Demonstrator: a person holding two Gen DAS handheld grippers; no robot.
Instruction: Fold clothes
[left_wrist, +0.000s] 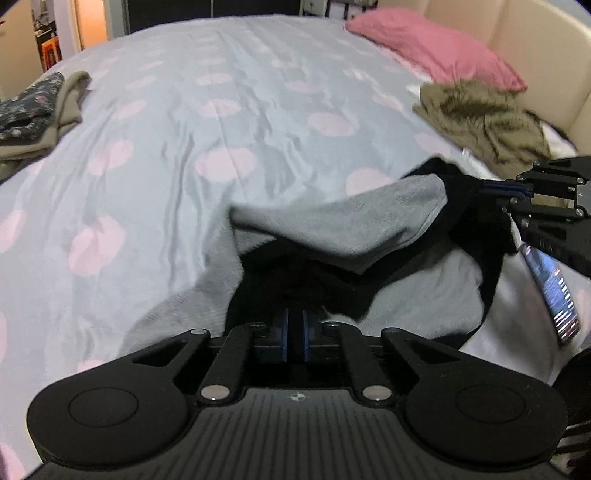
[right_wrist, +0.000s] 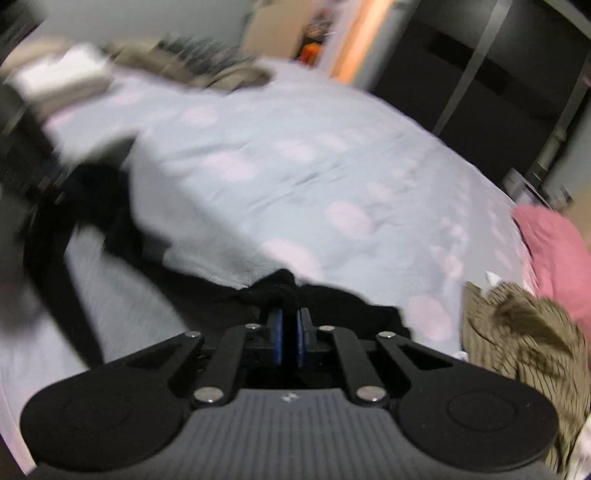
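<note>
A grey garment (left_wrist: 351, 221) with black trim hangs stretched between my two grippers, just above the bed. In the left wrist view my left gripper (left_wrist: 294, 315) is shut on the garment's black edge right in front of the camera. My right gripper (left_wrist: 487, 188) comes in from the right and is shut on another part of the black trim. The right wrist view is blurred. It shows my right gripper (right_wrist: 289, 314) shut on the black trim (right_wrist: 280, 284), with the grey cloth (right_wrist: 129, 302) running away to the lower left.
The bed (left_wrist: 221, 129) has a grey cover with pink spots. A pink pillow (left_wrist: 436, 48) and a crumpled olive striped garment (left_wrist: 480, 118) lie near the cream headboard (left_wrist: 535, 62). Folded clothes (left_wrist: 33, 107) lie at the far left. A lit phone (left_wrist: 552, 295) shows at the right.
</note>
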